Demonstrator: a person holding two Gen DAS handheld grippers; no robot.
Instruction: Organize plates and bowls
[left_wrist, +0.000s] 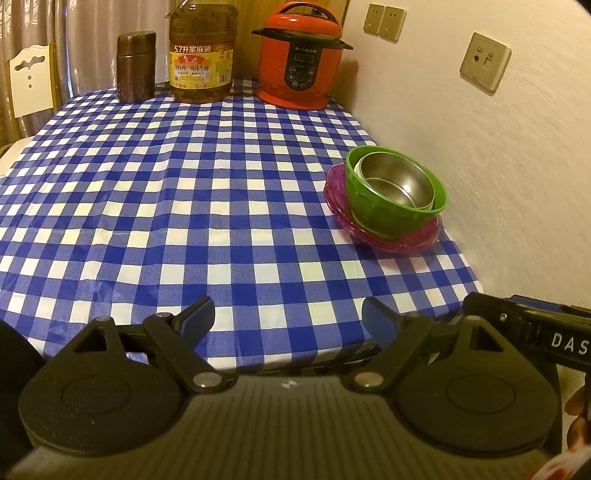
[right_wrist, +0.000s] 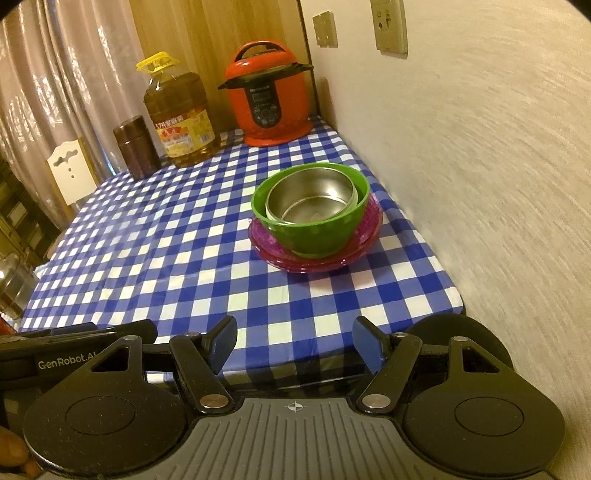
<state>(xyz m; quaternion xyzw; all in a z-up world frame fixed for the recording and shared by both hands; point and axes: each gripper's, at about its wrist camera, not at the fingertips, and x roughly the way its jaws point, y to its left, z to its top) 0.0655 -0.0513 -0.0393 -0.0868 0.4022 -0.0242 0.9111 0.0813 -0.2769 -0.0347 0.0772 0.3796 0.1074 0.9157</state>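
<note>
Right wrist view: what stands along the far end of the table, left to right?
Brown canister → oil bottle → red pressure cooker.

Both wrist views look down across the checked table (left_wrist: 184, 206) from its near edge, sharing the stacked bowls (right_wrist: 314, 218).

Shiny steel bowl (right_wrist: 312, 199), glossy green plastic bowl (right_wrist: 325, 236), translucent pink plastic plates (right_wrist: 317, 264), smooth checked tablecloth (right_wrist: 166, 258)
</note>
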